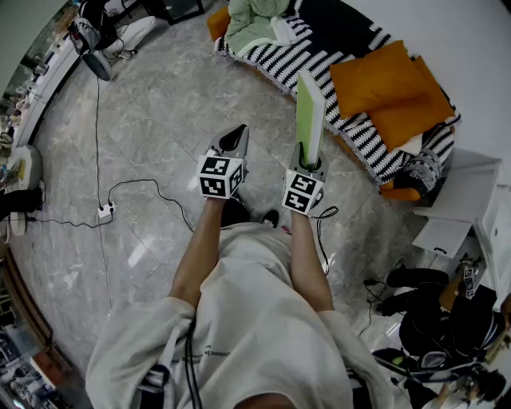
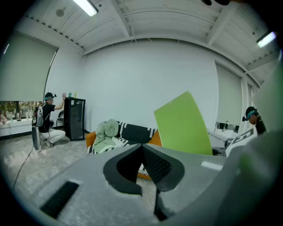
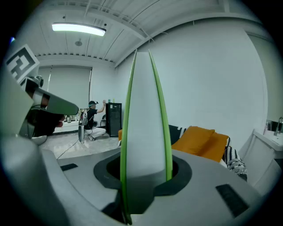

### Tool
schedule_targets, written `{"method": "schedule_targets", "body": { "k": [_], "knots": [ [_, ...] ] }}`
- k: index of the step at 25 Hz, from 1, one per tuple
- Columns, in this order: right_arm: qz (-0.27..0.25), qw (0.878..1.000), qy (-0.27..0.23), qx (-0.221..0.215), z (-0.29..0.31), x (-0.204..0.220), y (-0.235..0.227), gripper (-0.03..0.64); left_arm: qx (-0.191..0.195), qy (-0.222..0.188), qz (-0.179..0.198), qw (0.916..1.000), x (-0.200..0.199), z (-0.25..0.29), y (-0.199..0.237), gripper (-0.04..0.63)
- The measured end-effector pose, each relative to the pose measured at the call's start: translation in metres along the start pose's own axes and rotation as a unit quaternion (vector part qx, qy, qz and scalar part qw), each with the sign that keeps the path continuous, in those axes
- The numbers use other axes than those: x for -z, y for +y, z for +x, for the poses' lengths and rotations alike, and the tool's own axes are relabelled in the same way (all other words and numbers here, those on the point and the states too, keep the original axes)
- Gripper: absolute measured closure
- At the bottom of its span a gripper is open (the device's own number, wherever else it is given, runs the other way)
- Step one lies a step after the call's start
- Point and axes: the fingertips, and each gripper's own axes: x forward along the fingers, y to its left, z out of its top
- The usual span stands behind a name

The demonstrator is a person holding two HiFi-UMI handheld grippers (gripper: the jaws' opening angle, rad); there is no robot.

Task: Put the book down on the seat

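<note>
Two grippers are facing the striped seat [image 1: 275, 62]: the right gripper [image 1: 307, 162] is clamping the green book [image 1: 310, 112] upright between its jaws, the left gripper [image 1: 238, 134] is idling with jaws closed and empty. Tipping the book flat ahead of the jaws, clear of the orange cushions [image 1: 385, 81], seems best.

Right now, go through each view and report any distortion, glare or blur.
Head view: fisheye curves the floor at the edges, with a soft sheen on it. Left gripper view: dark round vignette, ceiling light overexposed. Right gripper view: the book looms close and bowed, strip light glaring.

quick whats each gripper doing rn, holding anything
Left gripper: closed, nothing between its jaws.
Right gripper: closed on the green book.
</note>
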Motion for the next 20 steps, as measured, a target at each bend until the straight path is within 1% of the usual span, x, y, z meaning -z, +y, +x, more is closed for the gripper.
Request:
{"method": "schedule_targets", "body": {
  "k": [4, 6, 9, 14, 17, 20],
  "knots": [
    [0.001, 1.0, -0.004, -0.006, -0.004, 0.003, -0.009, 0.488, -0.015, -0.005, -0.007, 0.9998, 0.002, 0.002, -0.006, 0.586],
    [-0.001, 1.0, -0.004, -0.006, -0.007, 0.005, -0.013, 0.488, -0.02, -0.004, 0.001, 0.9998, 0.004, 0.005, -0.01, 0.588],
    [-0.007, 1.0, -0.001, -0.004, -0.009, 0.008, -0.017, 0.488, -0.028, 0.009, 0.018, 0.9994, 0.01, 0.009, -0.012, 0.586],
    [0.004, 1.0, -0.005, 0.007, -0.003, 0.008, -0.031, 0.486, -0.014, 0.023, 0.032, 0.9991, 0.015, 0.028, -0.021, 0.588],
    [0.002, 1.0, -0.015, 0.001, 0.004, 0.006, -0.035, 0.486, -0.012, 0.024, 0.032, 0.9991, 0.013, 0.038, -0.021, 0.587],
    [-0.002, 1.0, -0.013, -0.007, 0.011, 0.004, -0.034, 0.485, -0.007, 0.031, 0.037, 0.9988, 0.013, 0.053, -0.022, 0.587]
  ]
}}
